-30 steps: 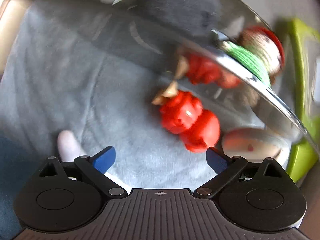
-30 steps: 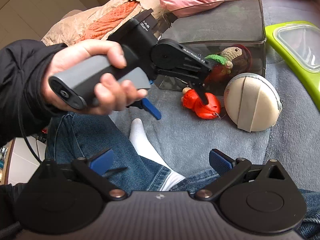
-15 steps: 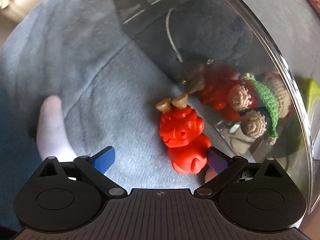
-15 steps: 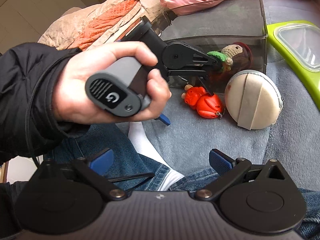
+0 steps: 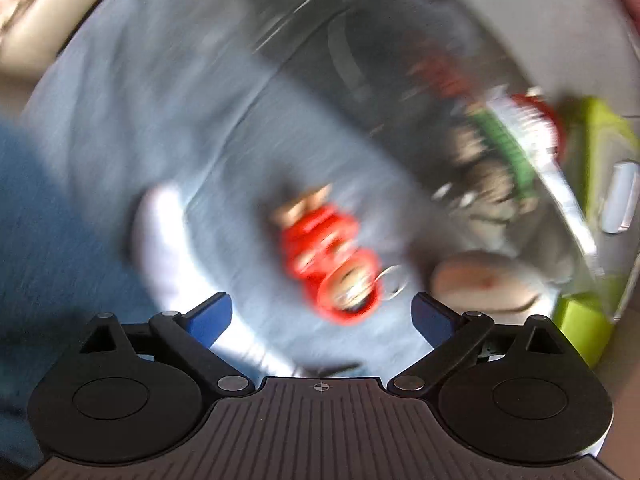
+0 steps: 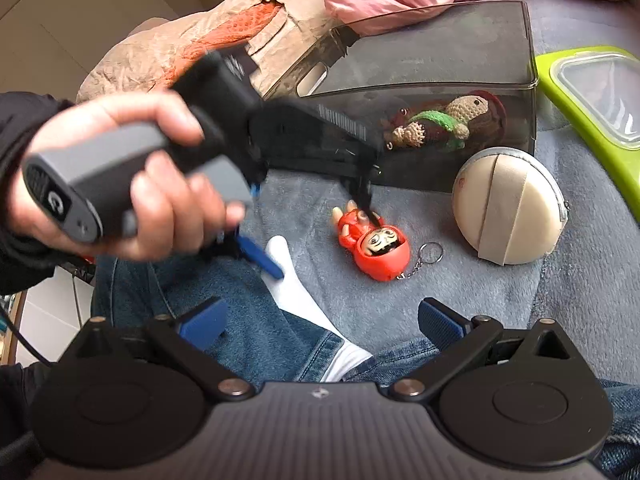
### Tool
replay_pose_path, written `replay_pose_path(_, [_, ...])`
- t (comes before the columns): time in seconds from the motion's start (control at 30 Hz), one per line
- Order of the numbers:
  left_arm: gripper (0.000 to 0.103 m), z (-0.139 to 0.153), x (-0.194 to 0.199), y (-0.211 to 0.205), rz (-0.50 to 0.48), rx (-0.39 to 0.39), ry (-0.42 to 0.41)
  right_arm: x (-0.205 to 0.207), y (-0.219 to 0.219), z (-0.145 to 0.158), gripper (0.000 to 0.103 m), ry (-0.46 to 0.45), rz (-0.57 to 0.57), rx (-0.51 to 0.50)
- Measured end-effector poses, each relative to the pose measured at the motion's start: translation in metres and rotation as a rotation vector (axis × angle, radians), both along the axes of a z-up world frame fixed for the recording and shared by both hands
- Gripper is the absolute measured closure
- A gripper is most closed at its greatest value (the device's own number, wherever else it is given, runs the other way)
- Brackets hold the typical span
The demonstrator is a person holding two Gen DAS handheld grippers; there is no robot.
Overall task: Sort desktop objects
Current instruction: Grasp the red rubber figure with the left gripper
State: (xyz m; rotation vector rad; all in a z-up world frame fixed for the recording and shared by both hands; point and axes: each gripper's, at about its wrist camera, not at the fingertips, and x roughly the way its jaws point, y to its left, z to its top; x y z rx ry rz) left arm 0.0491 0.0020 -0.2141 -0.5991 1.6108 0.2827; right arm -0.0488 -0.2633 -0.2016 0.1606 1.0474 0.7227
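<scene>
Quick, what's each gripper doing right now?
Left gripper: open, empty, over the red figure keychain.
Right gripper: open, empty.

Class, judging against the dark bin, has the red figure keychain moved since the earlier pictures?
Yes. The red figure keychain now lies farther from the dark bin, nearer the camera, face up.

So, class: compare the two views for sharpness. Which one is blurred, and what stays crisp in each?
Left wrist view: motion-smeared; the red keychain figure streaks, only the left gripper is crisp. Right wrist view: mostly sharp, the figure and round pouch clear, but the person's hand is blurred.
</scene>
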Motion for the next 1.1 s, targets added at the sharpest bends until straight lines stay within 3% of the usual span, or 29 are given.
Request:
replay_pose_path(0.17, [0.004, -0.019, 0.000, 0.003, 0.104, -0.054, 0.009, 0.000, 0.001, -0.001, 0.000, 0.004, -0.004, -0.010])
replay_pose_path(0.3, [0.004, -0.048, 0.000, 0.002, 0.141, -0.045, 0.119, 0.000, 0.001, -0.001, 0.000, 0.005, -0.002, -0.011])
replay_pose_path(0.37, [0.008, -0.060, 0.001, 0.005, 0.138, -0.081, 0.144, -0.001, 0.001, -0.001, 0.000, 0.003, 0.000, -0.009])
replay_pose_path(0.4, [0.036, -0.064, 0.002, 0.006, 0.126, -0.102, 0.144, -0.001, 0.001, -0.001, 0.000, 0.001, 0.001, -0.008])
replay_pose_path(0.43, [0.051, -0.066, 0.003, 0.007, 0.110, -0.118, 0.147, -0.001, 0.001, 0.000, 0.000, 0.000, 0.002, -0.006])
replay_pose_path(0.77, [0.052, -0.053, 0.005, 0.029, -0.010, -0.162, 0.139, -0.002, 0.001, -0.001, 0.000, -0.001, 0.002, -0.003])
replay_pose_path(1.1, [0.053, -0.014, -0.008, 0.048, -0.112, -0.198, 0.121, 0.000, 0.002, -0.003, 0.000, 0.008, 0.002, -0.017])
